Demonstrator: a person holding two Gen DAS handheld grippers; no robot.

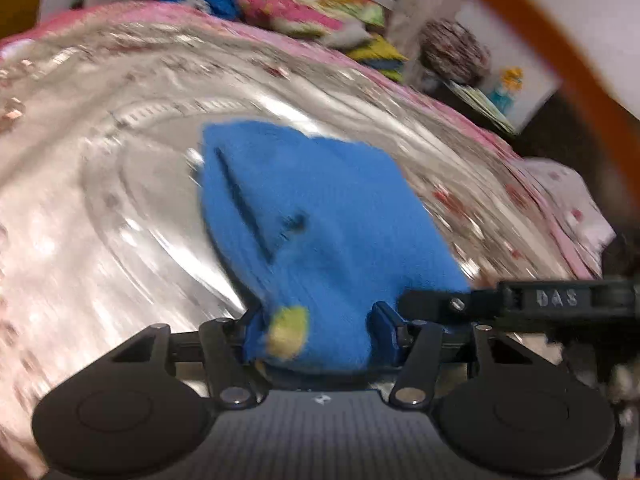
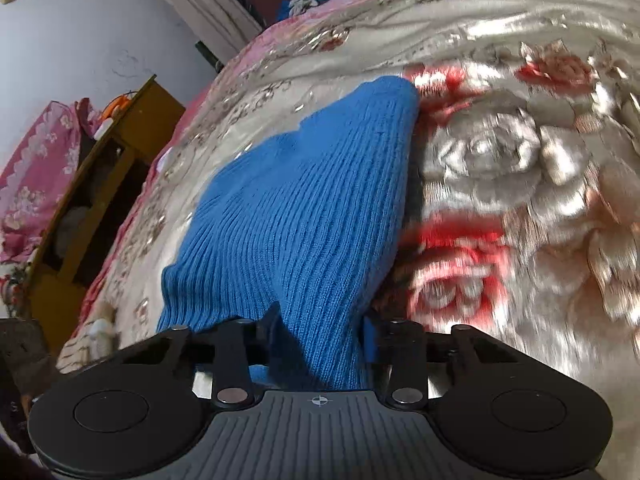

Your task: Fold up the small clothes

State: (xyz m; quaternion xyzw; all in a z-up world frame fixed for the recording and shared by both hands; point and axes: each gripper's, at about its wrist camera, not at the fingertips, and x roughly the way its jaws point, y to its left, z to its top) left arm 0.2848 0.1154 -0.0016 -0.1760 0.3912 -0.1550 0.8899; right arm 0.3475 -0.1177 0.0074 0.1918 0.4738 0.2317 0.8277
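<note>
A small blue knit garment [image 1: 320,208] lies partly on a shiny flowered bedspread [image 1: 120,168], with its near end gathered up at the grippers. In the left wrist view my left gripper [image 1: 316,320] is shut on that near end, the cloth fills the gap between its blue pads [image 1: 386,320], and a yellow-green patch [image 1: 288,332] shows by the left pad. The right wrist view shows the ribbed blue garment [image 2: 312,200] stretching away over the bedspread [image 2: 500,168]. My right gripper [image 2: 320,328] is shut on a bunched fold of it.
Colourful clothes [image 1: 304,12] are piled at the far end of the bed. A black bar marked DAS [image 1: 556,300] reaches in from the right of the left wrist view. A yellow wooden cabinet [image 2: 100,184] stands beside the bed's left edge, against a pale wall [image 2: 80,32].
</note>
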